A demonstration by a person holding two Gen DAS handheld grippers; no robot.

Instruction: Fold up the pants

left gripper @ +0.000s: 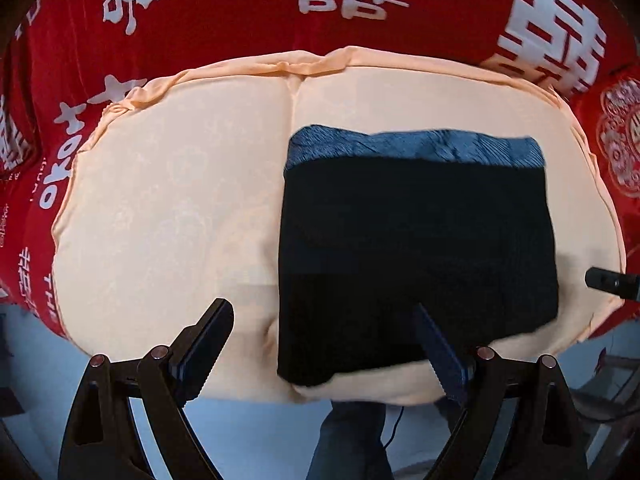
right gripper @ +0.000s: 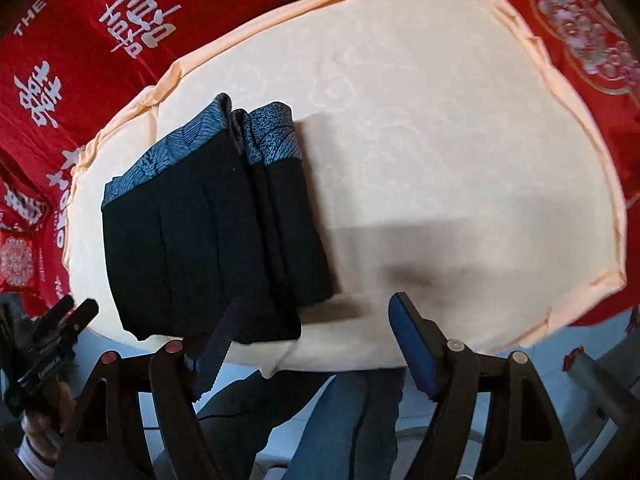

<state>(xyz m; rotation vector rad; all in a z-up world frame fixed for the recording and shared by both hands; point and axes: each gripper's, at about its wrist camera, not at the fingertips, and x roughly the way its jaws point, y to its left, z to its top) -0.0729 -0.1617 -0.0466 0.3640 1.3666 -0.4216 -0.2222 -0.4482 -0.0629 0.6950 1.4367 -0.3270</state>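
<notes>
Pants [left gripper: 416, 248] folded into a dark rectangle, blue patterned waistband at top, lying right of centre on peach cushion [left gripper: 168, 208], red printed cloth [left gripper: 240, 12] behind, left tool [left gripper: 324, 344] and right tool [right gripper: 316, 320] both spread apart, nothing gripped.

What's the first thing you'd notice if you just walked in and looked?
The dark folded pants with a blue patterned waistband, lying on a pale peach cushion. Around the cushion spreads a bright red cloth with big white characters. Both grippers, left and right, hang open above, holding nothing.

Matt black cloth pants [left gripper: 416, 248] — smooth
</notes>
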